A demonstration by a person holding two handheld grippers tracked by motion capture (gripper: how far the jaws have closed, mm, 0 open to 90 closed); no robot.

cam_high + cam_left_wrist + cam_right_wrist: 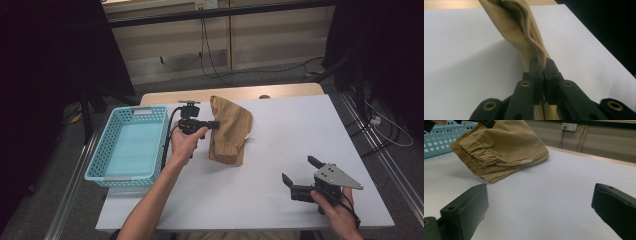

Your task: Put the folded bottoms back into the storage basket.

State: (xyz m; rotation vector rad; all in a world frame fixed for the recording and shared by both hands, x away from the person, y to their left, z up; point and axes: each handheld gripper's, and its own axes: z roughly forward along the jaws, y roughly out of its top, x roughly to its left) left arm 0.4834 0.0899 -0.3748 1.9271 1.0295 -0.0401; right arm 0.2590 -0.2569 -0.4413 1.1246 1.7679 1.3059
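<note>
- Near the centre of the high view, the left hand-held gripper (216, 124) has its jaws pinched tight on a fold of the tan garment (231, 131); its own view shows the cloth (521, 32) squeezed between the two black jaws and rising away toward the top of the frame.
- Around that gripper's body is the person's left hand (186, 141), with the forearm running down to the bottom edge of the high view.
- Folded and bunched, the tan garment lies just right of centre on the white desk (280, 135); in the right gripper view its near edge is tilted up off the surface at upper left, and an elastic waistband and a small white label (526, 161) show.
- Left of the hand, at the desk's left edge, stands a light blue perforated basket (106, 145).
- At lower right of the high view, the right hand-held gripper (299, 170) is held well apart from the garment, jaws spread wide with nothing between them; its own view shows bare desk (544, 202) between them.
- Behind the desk, cables trail across the floor.
</note>
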